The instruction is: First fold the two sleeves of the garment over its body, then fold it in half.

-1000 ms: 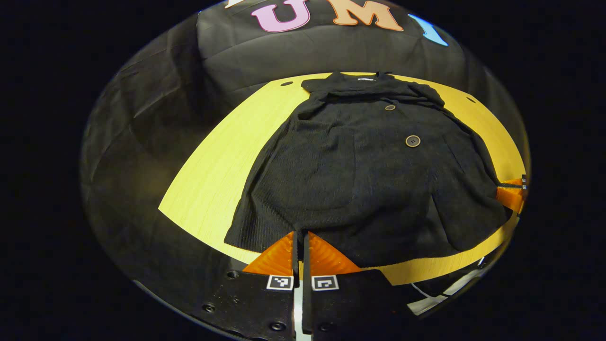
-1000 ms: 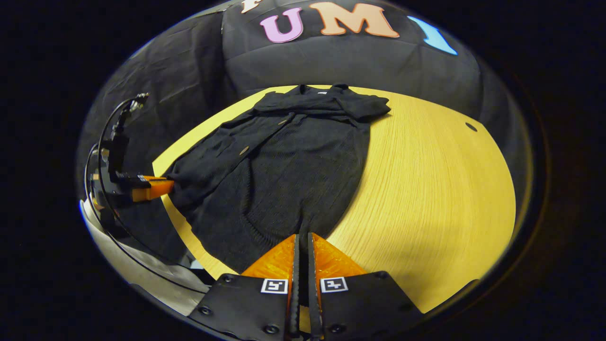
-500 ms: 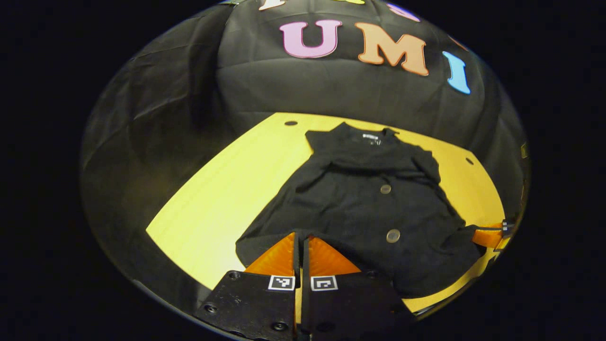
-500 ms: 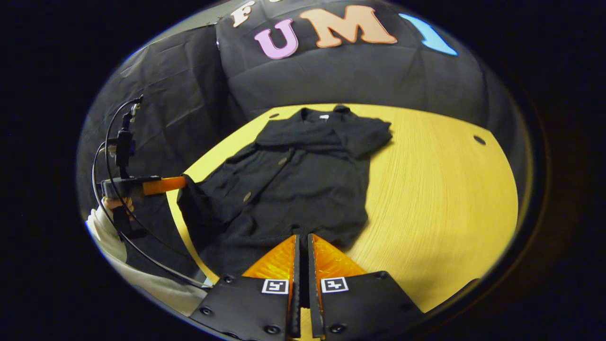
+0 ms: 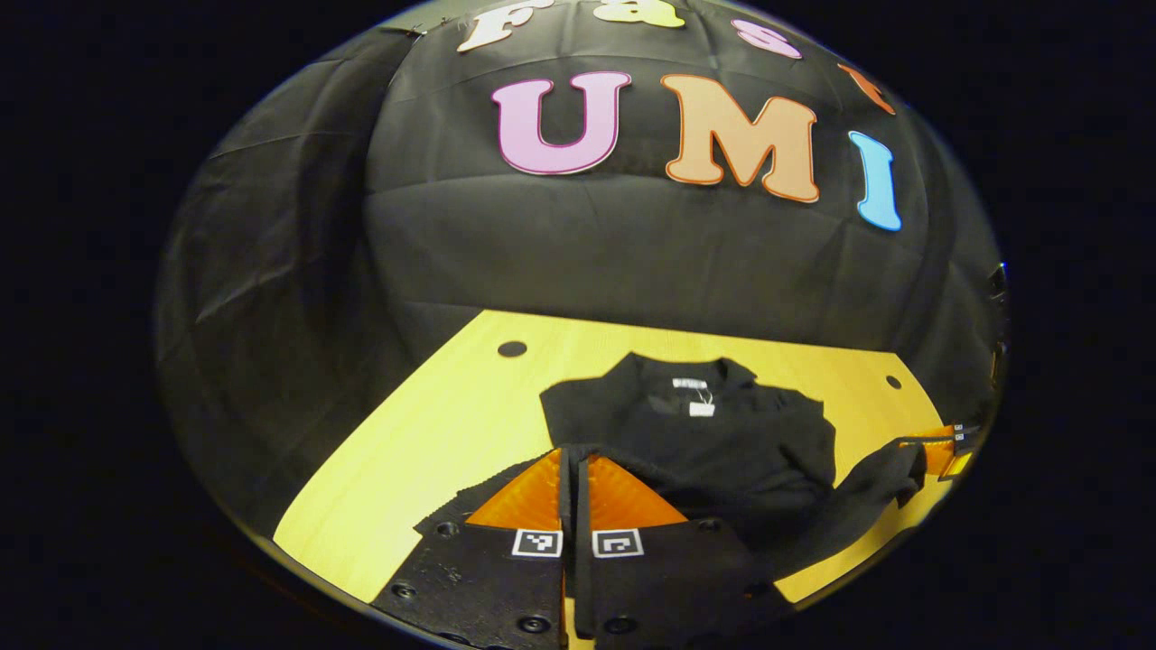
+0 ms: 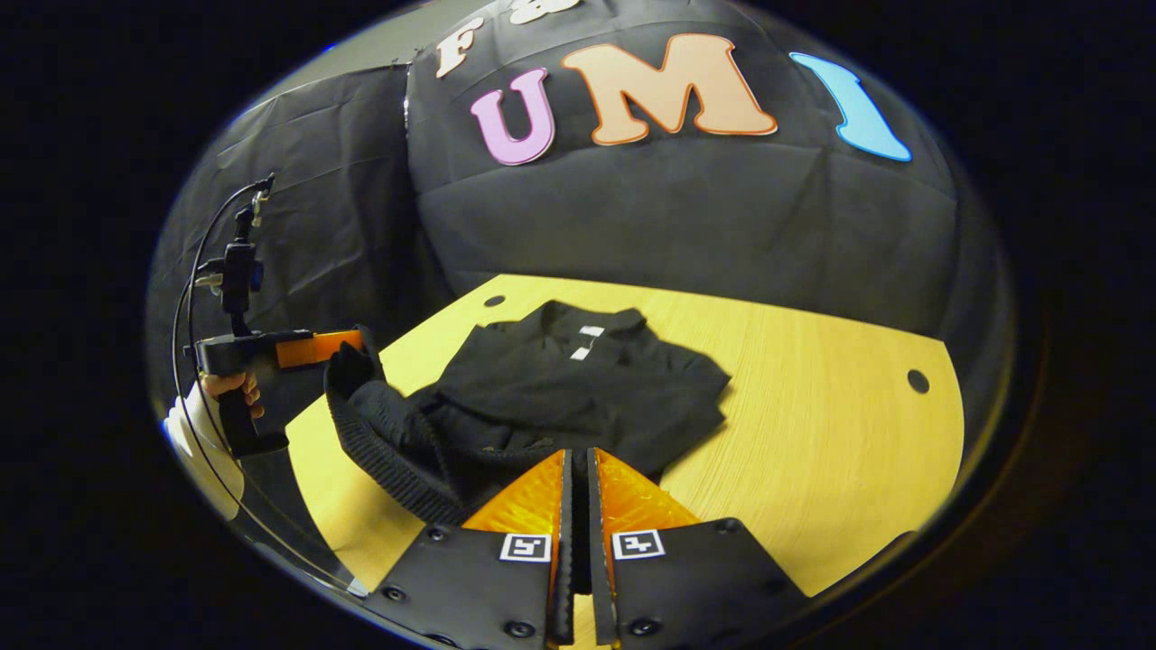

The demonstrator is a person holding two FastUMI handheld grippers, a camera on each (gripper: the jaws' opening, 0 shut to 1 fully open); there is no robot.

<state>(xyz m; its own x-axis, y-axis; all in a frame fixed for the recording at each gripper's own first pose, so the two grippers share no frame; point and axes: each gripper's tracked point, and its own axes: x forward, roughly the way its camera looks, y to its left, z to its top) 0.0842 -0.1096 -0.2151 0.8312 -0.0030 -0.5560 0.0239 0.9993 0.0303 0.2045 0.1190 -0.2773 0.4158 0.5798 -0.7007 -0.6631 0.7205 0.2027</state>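
Orange fingers of the left gripper (image 5: 574, 474) are pressed together on the hem of the black garment (image 5: 713, 433), and in the right gripper view the right gripper (image 6: 575, 478) is likewise clamped on the hem's other corner. The hem hangs lifted between the two tools as a ribbed band sagging off the yellow wooden table (image 6: 813, 433), while the collar end with its white label lies flat on the table beyond, near the far edge. In the right gripper view the left gripper (image 6: 348, 343) shows at the left, held by a hand (image 6: 233, 390) in a white sleeve (image 6: 194, 442), with cloth draped from its tip. To the right of the garment the tabletop lies bare out to its curved edge, with a small dark hole (image 6: 918, 380) near the far corner; a narrower bare strip runs along the left side.
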